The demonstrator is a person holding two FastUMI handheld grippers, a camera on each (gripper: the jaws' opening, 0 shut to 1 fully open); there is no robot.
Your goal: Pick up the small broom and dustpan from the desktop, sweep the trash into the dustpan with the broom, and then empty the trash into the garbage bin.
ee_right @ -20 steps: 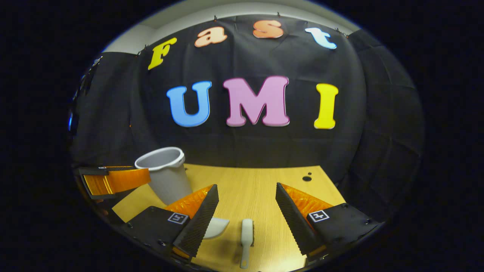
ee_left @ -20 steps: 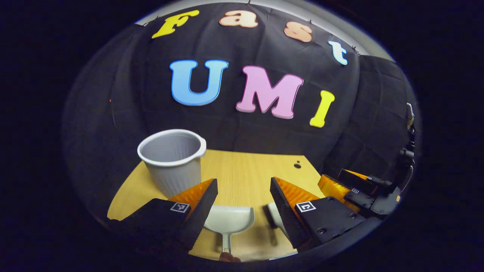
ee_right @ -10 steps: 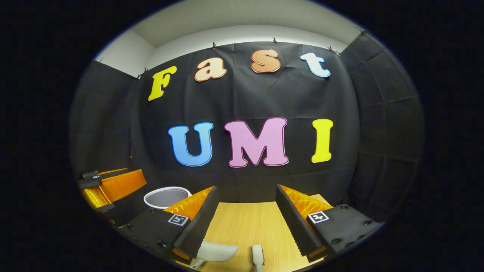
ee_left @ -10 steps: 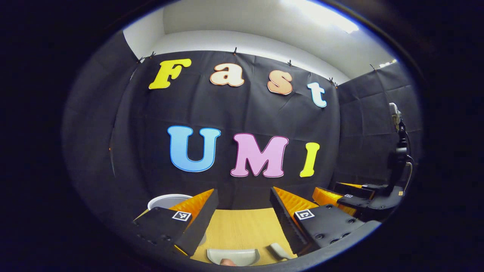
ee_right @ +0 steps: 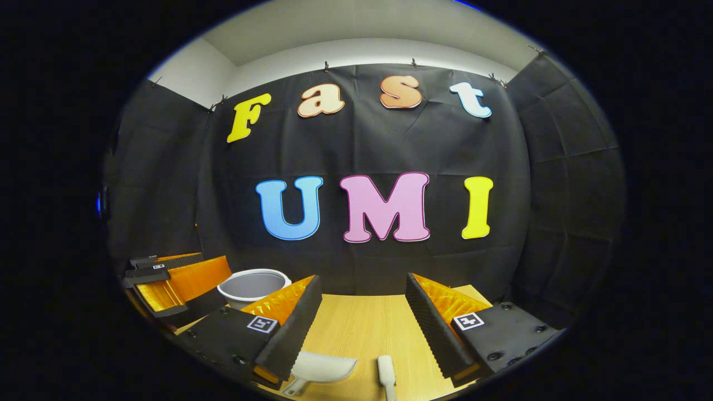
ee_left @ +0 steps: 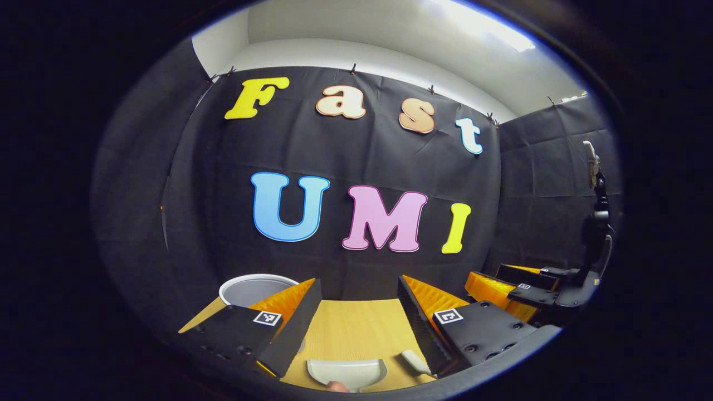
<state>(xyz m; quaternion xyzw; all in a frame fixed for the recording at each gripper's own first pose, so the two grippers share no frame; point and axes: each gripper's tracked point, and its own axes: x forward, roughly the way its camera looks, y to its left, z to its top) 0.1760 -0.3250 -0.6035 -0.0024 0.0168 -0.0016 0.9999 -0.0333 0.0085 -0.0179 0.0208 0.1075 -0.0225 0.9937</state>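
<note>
While both grippers, left (ee_left: 356, 320) and right (ee_right: 362, 323), hover with fingers apart | dustpan (ee_left: 346, 374) and broom (ee_right: 386, 370) lie low on surface (ee_right: 362, 323) | risk: blind descent, missed handles.

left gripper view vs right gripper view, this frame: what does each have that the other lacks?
Left gripper view: the right gripper off to the side, and a stand by the side wall.

Right gripper view: the left gripper beside the bin, and the dustpan's handle.

Both: the dustpan and broom lying on the wooden desktop, the white bin, each gripper's own open fingers.
</note>
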